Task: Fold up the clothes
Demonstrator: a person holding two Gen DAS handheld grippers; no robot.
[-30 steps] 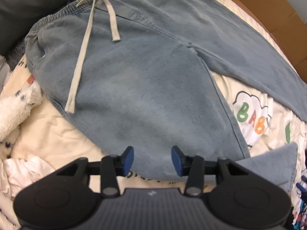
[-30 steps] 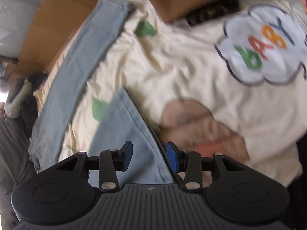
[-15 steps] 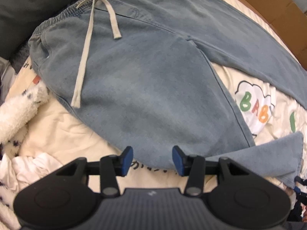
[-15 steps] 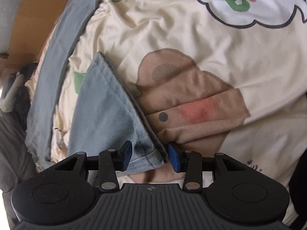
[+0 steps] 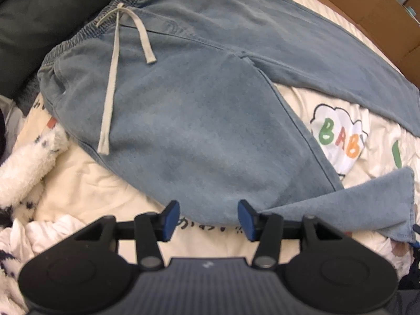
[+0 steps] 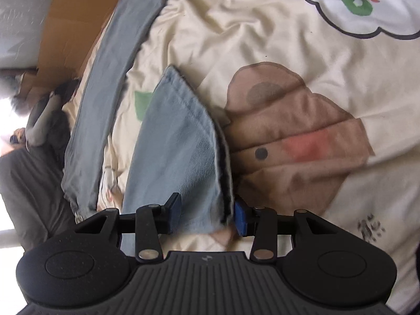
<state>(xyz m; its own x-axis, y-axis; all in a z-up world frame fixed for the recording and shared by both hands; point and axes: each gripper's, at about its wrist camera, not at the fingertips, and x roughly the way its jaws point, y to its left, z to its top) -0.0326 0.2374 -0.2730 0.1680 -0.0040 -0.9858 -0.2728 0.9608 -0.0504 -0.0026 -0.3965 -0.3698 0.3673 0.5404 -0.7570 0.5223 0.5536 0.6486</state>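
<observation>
Cream printed blanket, brown cardboard, fluffy white fabric, dark cushion

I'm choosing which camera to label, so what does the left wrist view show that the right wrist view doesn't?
Only the left wrist view shows the jeans' waistband, the drawstring, the left gripper standing open, and a fluffy white item. Only the right wrist view shows the right gripper, jaws open around the hem, and the brown print. Both share the jeans and the cream blanket with the BABY cloud.
</observation>
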